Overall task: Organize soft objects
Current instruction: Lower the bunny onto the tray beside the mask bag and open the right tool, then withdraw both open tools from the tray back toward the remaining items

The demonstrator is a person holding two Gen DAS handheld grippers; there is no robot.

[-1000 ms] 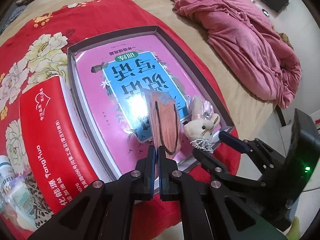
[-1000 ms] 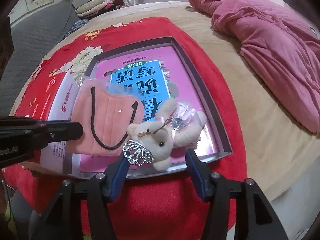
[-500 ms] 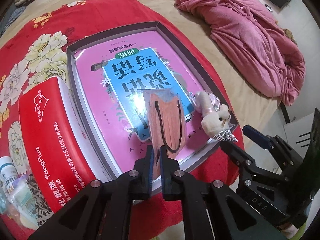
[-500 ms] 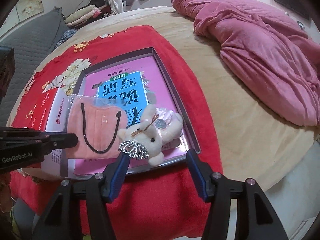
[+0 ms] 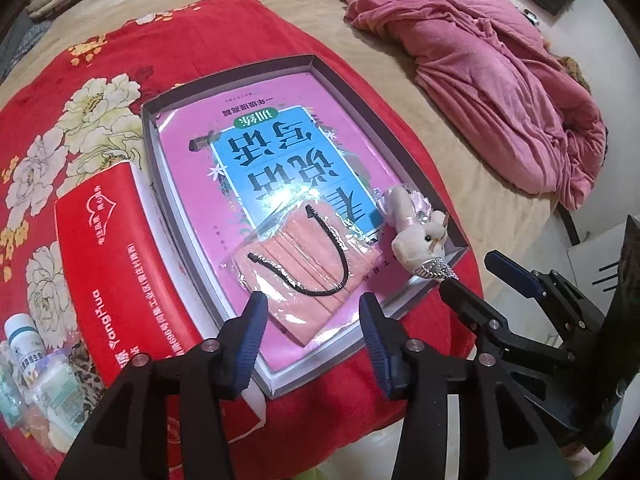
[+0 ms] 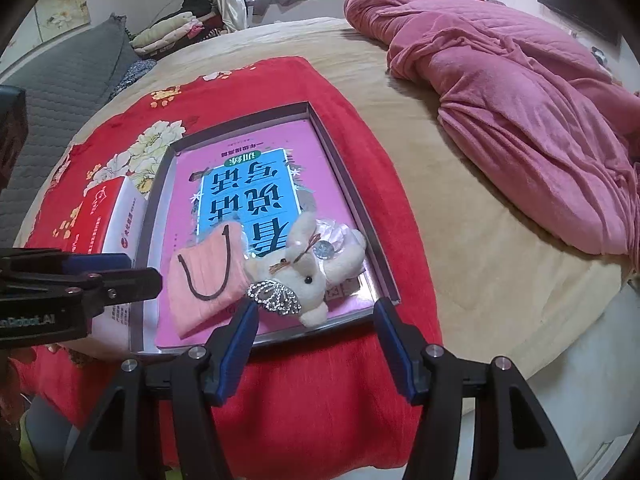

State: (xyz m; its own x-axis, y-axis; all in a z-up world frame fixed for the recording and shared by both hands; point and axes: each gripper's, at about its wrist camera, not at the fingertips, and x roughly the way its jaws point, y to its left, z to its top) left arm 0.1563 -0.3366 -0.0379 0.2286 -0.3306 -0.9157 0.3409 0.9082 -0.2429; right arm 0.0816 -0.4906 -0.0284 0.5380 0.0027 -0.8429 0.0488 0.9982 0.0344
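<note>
A: Jaws of the left gripper (image 5: pixel 310 316): apart, just opened, nothing pressed between them. The packaged pink mask (image 5: pixel 304 268) is seen lying flat just ahead of the tips, inside the shallow box (image 5: pixel 456 236), on the pink book (image 5: pixel 272 136).

B: Jaws of the right gripper (image 6: pixel 314 318): apart too, nothing clamped. The plush rabbit (image 6: pixel 308 272) is seen resting beyond them at the box's near right corner, beside the mask.

A: Step judged: mask set down and released; the placing stage looks done for these two.

B: Next move, as judged: the left gripper to be lifted clear without snagging the wrapper. More items are noted at the left, past the red carton (image 5: pixel 108 264) on the red blanket (image 5: pixel 208 40); kind cannot be told.
</note>
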